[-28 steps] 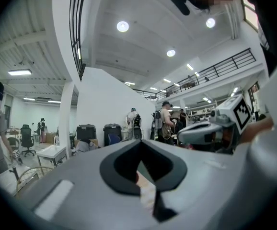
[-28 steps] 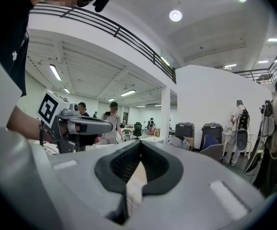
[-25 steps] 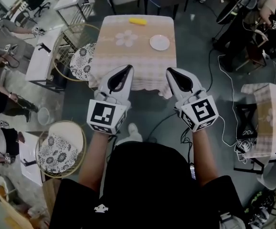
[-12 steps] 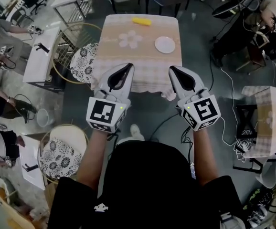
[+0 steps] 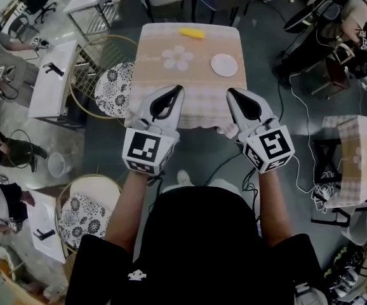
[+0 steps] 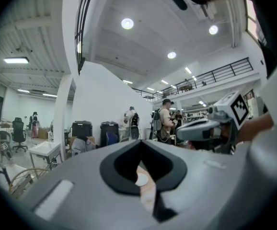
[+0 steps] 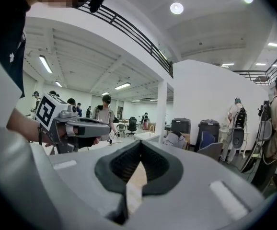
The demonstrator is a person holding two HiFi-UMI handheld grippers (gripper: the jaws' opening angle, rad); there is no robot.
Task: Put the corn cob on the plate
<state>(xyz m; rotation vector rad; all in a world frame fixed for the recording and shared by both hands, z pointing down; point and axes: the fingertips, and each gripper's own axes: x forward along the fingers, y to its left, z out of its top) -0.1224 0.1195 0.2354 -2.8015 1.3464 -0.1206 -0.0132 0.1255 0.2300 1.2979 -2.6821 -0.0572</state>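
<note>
Far ahead in the head view stands a table with a beige checked cloth (image 5: 155, 68). The yellow corn cob (image 5: 192, 33) lies at its far edge, and a white plate (image 5: 224, 65) sits to the right, apart from the cob. My left gripper (image 5: 176, 90) and right gripper (image 5: 232, 92) are held side by side over the table's near edge, both shut with nothing in them. In the left gripper view my own jaws (image 6: 140, 146) meet, and the right gripper (image 6: 210, 126) shows beside them. The right gripper view shows its shut jaws (image 7: 139, 146) and the left gripper (image 7: 78, 126).
Two round wicker chairs with patterned cushions (image 5: 112, 81) (image 5: 84, 212) stand left of the table and of me. White desks (image 5: 55, 80) lie further left, a second clothed table (image 5: 353, 157) at the right. Cables (image 5: 301, 138) run over the floor. Several people stand around the room.
The table, cob and plate have slid lower in the head view as I walked toward them. Both grippers travelled forward together and stayed shut.
</note>
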